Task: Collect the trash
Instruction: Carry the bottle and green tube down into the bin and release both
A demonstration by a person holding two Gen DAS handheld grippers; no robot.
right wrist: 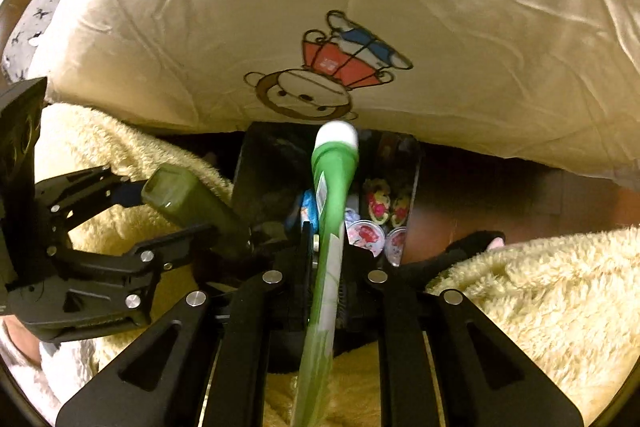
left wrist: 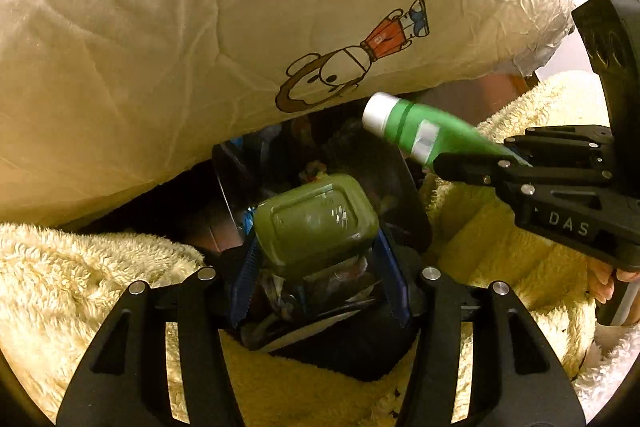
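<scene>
An olive green plastic bottle (left wrist: 316,223) sits between the blue pads of my left gripper (left wrist: 316,255), which is shut on it, directly over the black trash bin (left wrist: 224,179). In the right wrist view the same bottle (right wrist: 184,199) sticks out of the left gripper (right wrist: 188,215) beside the bin (right wrist: 264,179). My right gripper (right wrist: 326,243) is shut on the flat end of a green tube (right wrist: 334,179) with a white cap, which points over the bin's mouth. From the left wrist view the tube (left wrist: 424,131) and the right gripper (left wrist: 476,155) come in from the right.
A cream pillow with a cartoon monkey (left wrist: 160,47) overhangs the bin's far side (right wrist: 440,27). Fluffy yellow blanket (left wrist: 80,287) surrounds the bin on both sides (right wrist: 540,307). Several printed cups (right wrist: 366,237) and wrappers lie inside the bin. A hand (left wrist: 600,283) holds the right gripper's handle.
</scene>
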